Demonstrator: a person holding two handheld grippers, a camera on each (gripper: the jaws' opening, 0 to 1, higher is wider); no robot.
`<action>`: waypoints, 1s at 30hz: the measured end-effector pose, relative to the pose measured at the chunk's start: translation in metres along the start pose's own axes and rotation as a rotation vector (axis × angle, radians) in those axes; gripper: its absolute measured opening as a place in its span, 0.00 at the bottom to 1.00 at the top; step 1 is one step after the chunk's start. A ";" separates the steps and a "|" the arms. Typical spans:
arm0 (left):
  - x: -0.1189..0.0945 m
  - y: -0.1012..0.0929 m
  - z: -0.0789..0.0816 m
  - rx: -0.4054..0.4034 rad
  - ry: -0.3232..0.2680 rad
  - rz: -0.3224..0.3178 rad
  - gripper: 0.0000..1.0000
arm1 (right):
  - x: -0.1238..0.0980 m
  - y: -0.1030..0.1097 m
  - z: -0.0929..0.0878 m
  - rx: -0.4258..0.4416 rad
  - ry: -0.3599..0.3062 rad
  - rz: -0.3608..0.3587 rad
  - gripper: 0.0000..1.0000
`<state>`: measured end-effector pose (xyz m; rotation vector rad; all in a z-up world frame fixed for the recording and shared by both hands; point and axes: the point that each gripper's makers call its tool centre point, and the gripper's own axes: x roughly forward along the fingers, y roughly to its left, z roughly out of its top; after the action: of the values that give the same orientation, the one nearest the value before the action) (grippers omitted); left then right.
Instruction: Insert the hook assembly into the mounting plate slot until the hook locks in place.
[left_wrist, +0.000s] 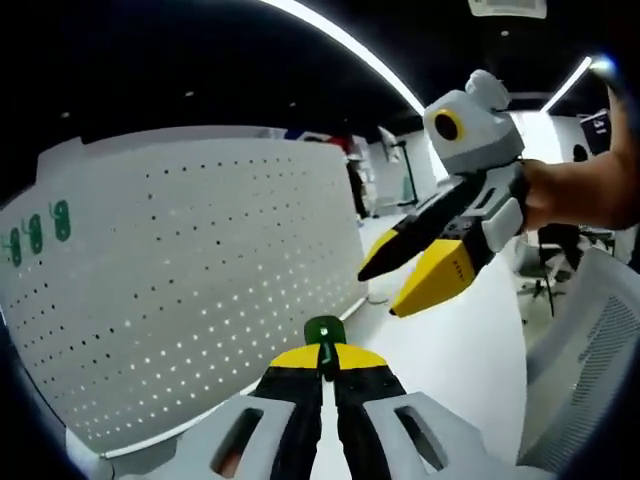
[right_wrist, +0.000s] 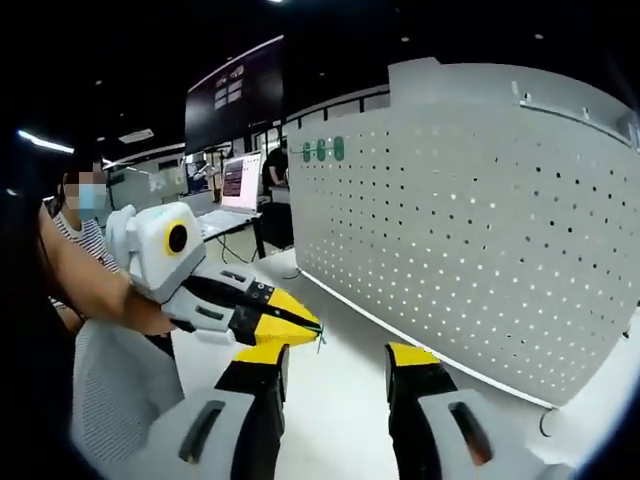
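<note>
1. A white table (left_wrist: 440, 350) runs along the foot of an upright white perforated mounting plate (left_wrist: 190, 270), in an office with ceiling strip lights, desks and a lit monitor (right_wrist: 238, 180) far behind.
2. Three green hooks (left_wrist: 36, 232) already hang in a row near the plate's top far corner.
3. The left gripper (left_wrist: 326, 372) has its yellow-tipped jaws clenched on a small green hook assembly (left_wrist: 324, 335), near the plate's lower edge.
4. The right gripper (right_wrist: 335, 365) holds nothing, its jaws spread apart above the table, just beside the left gripper's tips.
</note>
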<state>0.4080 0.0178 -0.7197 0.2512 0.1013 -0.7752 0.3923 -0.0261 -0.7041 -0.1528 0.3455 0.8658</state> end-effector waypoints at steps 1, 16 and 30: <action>-0.002 0.004 0.002 -0.001 -0.004 0.013 0.03 | -0.001 0.000 0.000 0.004 -0.007 -0.002 0.45; -0.024 0.065 0.035 -0.043 -0.050 0.179 0.03 | -0.014 -0.009 0.007 0.012 -0.073 -0.066 0.69; -0.037 0.108 0.059 -0.089 -0.088 0.287 0.03 | -0.022 -0.010 0.014 0.017 -0.132 -0.108 0.87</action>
<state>0.4577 0.1016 -0.6357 0.1431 0.0159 -0.4938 0.3905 -0.0446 -0.6838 -0.0972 0.2193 0.7614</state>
